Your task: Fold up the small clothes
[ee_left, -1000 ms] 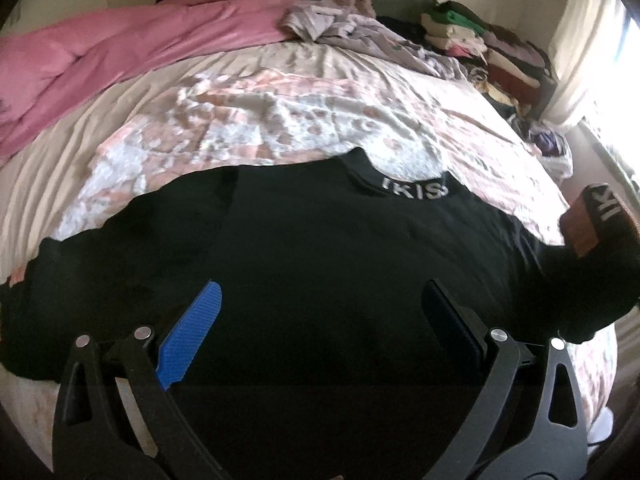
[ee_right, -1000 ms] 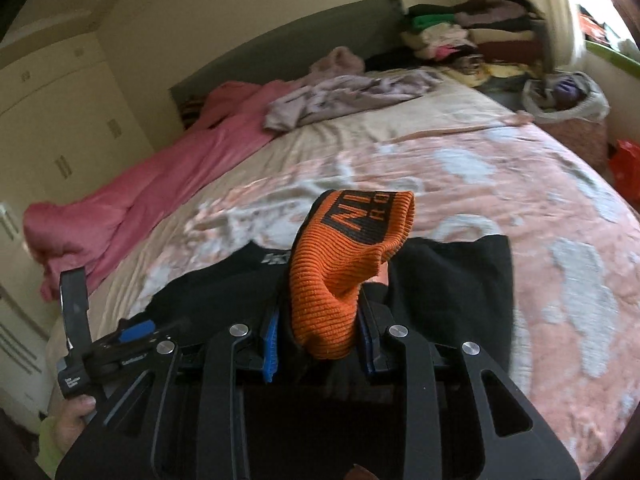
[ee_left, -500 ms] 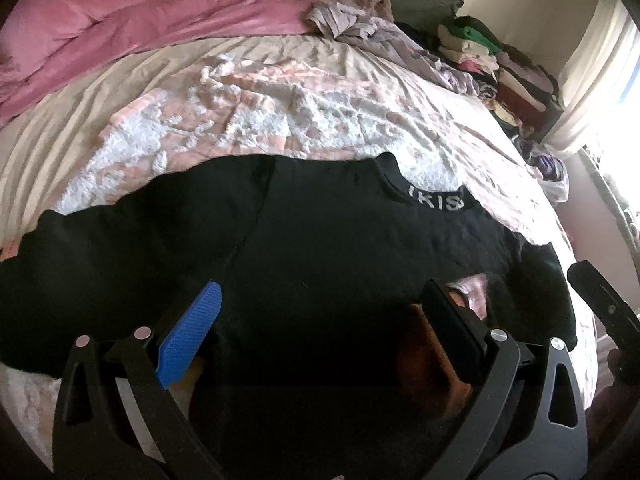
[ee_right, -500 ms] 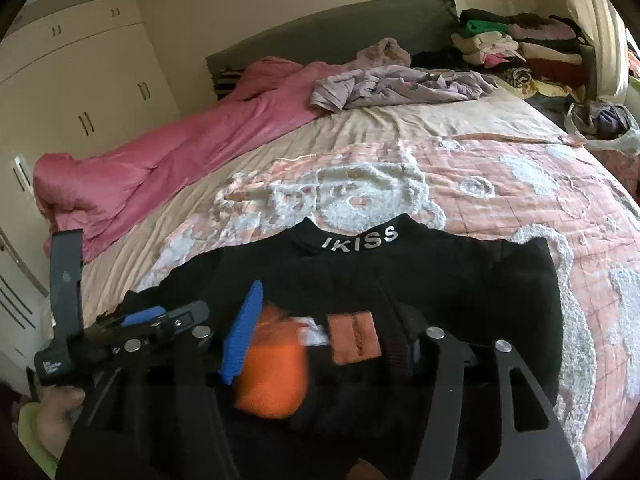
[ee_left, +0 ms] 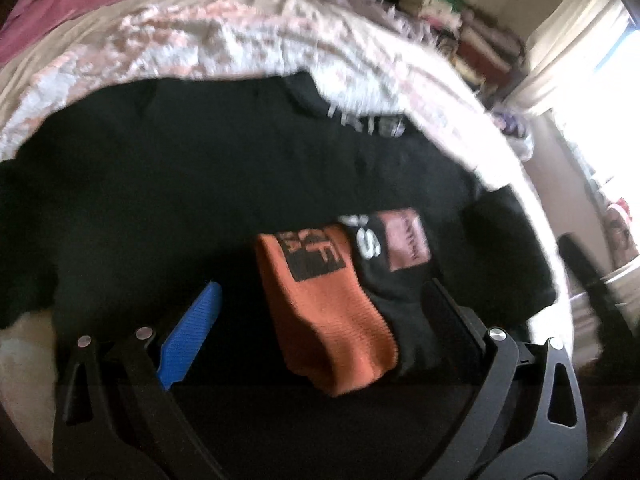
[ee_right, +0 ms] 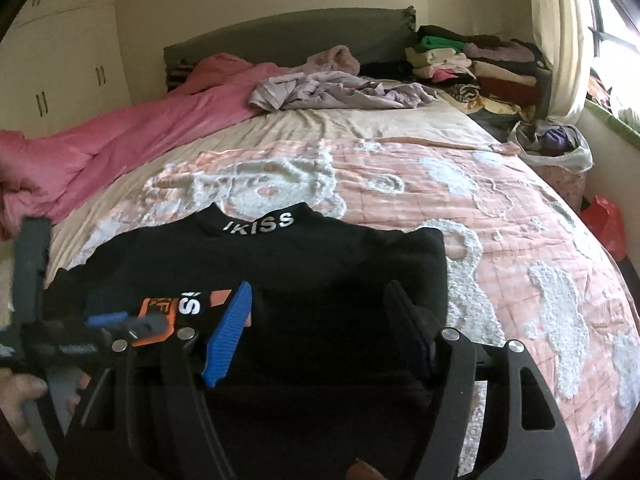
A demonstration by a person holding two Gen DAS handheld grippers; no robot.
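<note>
The left gripper (ee_left: 320, 312) is hovering with jaws spread, empty, over the soft black knit top with an orange cuff (ee_left: 224, 184) lying flat on the pink quilted bedspread (ee_right: 500, 216). The right gripper (ee_right: 320, 320) is likewise gaping. Light and limp, the top is probably best pinched at a hem or sleeve edge.

- One black sweater (ee_right: 328, 264) on the bed.
- One orange cuff (ee_left: 332, 312) lying across it.
- Two grippers: left gripper (ee_left: 320, 320), right gripper (ee_right: 320, 320).
- One pink duvet (ee_right: 120, 140).

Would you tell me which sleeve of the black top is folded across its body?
The right sleeve with the orange cuff; the left sleeve lies spread out flat.
</note>
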